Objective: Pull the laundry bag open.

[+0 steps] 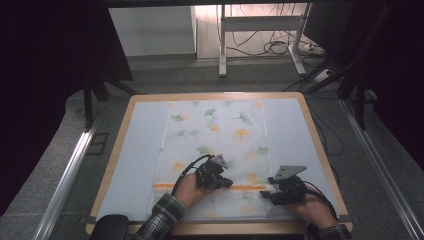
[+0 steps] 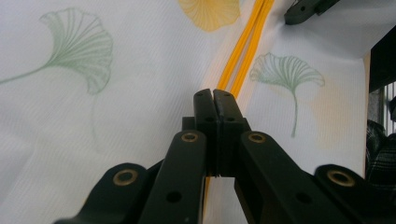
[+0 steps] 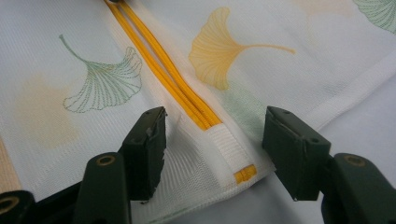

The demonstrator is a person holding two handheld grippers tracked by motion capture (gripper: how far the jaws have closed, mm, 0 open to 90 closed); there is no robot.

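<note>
Now my left gripper [image 1: 226, 183], jaws pressed together, sits on the orange zipper [image 1: 205, 186] of the mesh bag [image 1: 215, 130], probably pinching its pull, though I can't see it. That zipper runs straight rightward to its end, where my right gripper [image 1: 268, 194] stands spread astride the white tab [image 3: 229, 147], not touching.

Plaid sleeves [image 1: 162, 215]; black grippers w/ brass screws [image 2: 189, 137], grey triangular plates [image 1: 289, 171], black cables [image 1: 184, 172].
</note>
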